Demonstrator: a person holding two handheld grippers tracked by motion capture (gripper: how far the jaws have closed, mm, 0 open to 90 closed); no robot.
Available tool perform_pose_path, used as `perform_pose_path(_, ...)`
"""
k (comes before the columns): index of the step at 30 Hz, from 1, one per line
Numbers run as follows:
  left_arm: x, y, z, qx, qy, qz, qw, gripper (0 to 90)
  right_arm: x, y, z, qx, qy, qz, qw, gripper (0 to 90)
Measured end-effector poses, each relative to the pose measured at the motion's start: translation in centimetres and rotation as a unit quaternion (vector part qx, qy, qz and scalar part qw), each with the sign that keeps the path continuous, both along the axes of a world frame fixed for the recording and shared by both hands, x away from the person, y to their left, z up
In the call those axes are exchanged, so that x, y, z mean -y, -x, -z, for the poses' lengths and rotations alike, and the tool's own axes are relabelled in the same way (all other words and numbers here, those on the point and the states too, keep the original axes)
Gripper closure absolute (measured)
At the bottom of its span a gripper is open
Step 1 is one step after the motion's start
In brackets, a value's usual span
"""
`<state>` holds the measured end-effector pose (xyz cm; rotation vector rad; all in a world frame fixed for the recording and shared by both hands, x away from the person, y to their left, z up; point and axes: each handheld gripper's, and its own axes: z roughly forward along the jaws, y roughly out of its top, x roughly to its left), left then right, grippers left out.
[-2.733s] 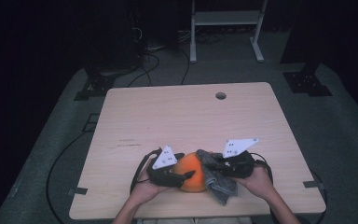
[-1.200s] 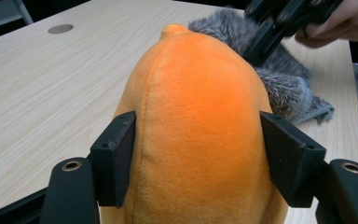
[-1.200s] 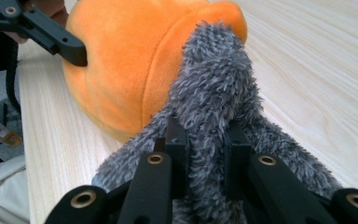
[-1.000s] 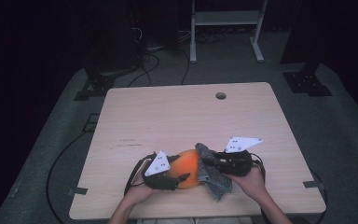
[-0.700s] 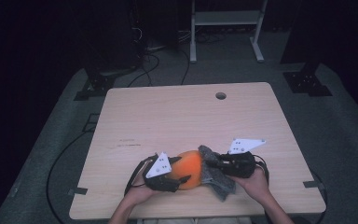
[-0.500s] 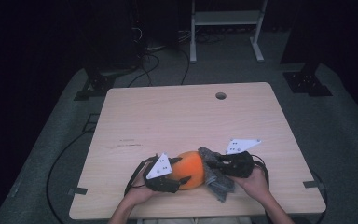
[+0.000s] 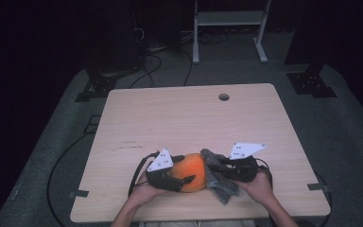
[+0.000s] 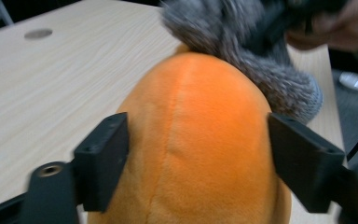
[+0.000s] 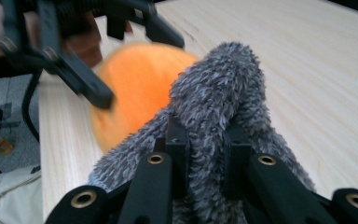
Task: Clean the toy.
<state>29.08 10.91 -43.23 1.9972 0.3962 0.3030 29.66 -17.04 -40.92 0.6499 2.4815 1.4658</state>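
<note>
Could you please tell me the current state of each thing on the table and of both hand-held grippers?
Orange plush ball: resting on the table, between the left jaws.
Grey fuzzy cloth: bunched, draped against the ball, pinched at a fold.
Left hand-held gripper: jaws astride the ball, just been opening.
Right hand-held gripper: shut on the cloth.
Table: bare wood.

High view overhead; gripper views close; shared orange plush

Glowing evenly across the pale wooden table, fading to darkness around it; blurring the round orange plush toy up close
</note>
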Motion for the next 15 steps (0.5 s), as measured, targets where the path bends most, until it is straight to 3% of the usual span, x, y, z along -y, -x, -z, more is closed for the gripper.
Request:
perform_pose_path(2, 0.1, 0.3, -0.1, 0.005, -0.006, 0.002, 1.0000, 26.6, -0.2, -0.2, -0.5, 0.003, -0.008, -0.004, 1.0000, 76.2)
perform_pose_path(4, -0.1, 0.4, 0.0, 0.006, -0.005, 0.005, 1.0000, 28.1, 0.0, -0.8, -0.6, -0.009, -0.017, -0.001, 0.9998, 76.2)
perform_pose_path(10, 0.6, 0.5, -0.1, 0.017, -0.008, 0.010, 0.9998, 28.4, 1.0, -1.4, 0.2, -0.037, 0.013, 0.018, 0.9991, 76.5)
perform_pose_path(11, 0.8, 0.6, -0.2, 0.023, -0.013, 0.013, 0.9996, 28.2, 1.2, -1.2, 0.1, -0.039, 0.004, 0.022, 0.9990, 76.4)
perform_pose_path(13, 1.2, 0.8, -0.3, 0.034, -0.022, 0.022, 0.9989, 28.6, 1.2, -0.7, -0.8, -0.027, -0.024, 0.014, 0.9992, 76.4)
perform_pose_path(15, 1.4, 1.0, -0.3, 0.041, -0.028, 0.026, 0.9984, 28.9, 0.5, -0.3, -1.5, -0.005, -0.012, 0.011, 0.9998, 76.4)
